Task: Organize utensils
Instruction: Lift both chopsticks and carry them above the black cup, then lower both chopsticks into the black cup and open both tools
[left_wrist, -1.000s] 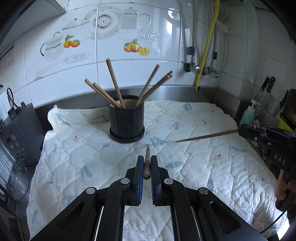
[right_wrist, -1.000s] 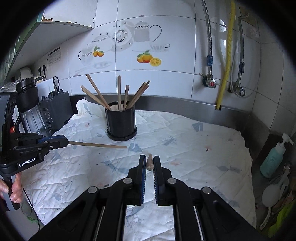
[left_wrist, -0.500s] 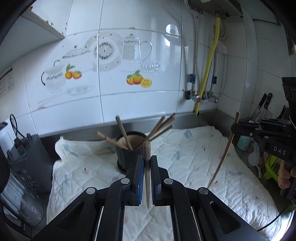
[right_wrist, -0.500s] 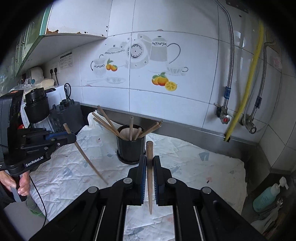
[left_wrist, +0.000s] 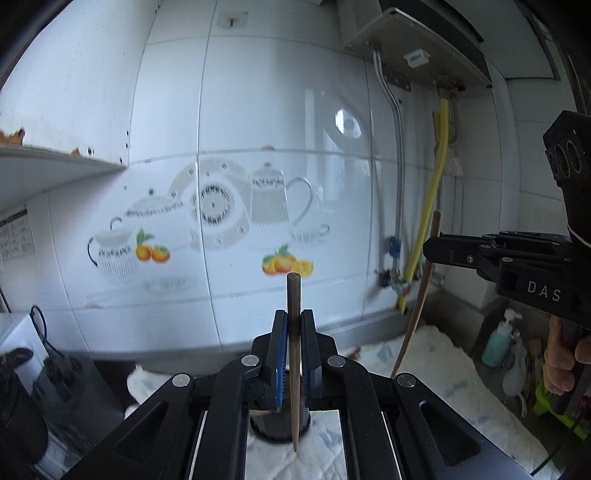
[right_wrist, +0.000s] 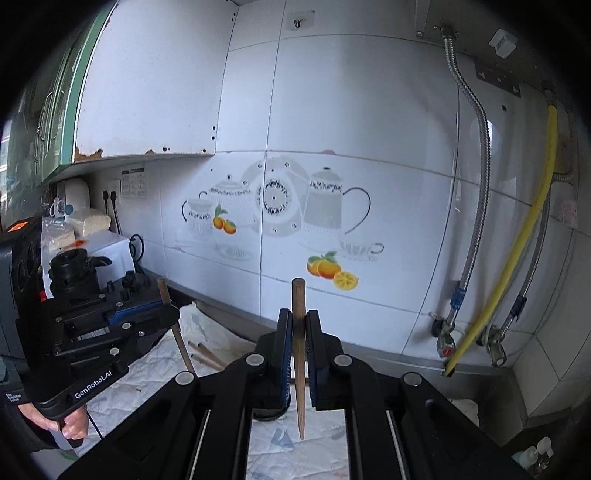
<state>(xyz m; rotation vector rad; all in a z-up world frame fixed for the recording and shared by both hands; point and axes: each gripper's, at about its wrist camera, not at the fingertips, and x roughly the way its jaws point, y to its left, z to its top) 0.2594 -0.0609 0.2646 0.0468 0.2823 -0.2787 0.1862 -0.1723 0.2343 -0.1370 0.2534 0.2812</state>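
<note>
Reading "DAS" on right gripper (left_wrist: 432, 251), "GenRobot.AI" on left gripper (right_wrist: 173, 317).

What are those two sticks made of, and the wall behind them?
The stick in the left claw looks like plain wood or bamboo: matte brown, fine lengthwise grain. The stick in the right claw looks the same, darker, tapering to a point. The wall seems to be glazed ceramic tile: glossy white, window reflections, grout lines, printed teapots.

Left gripper (left_wrist: 294, 334) jaws tight on upright chopstick (left_wrist: 293, 354), black holder (left_wrist: 280, 421) beneath.
</note>
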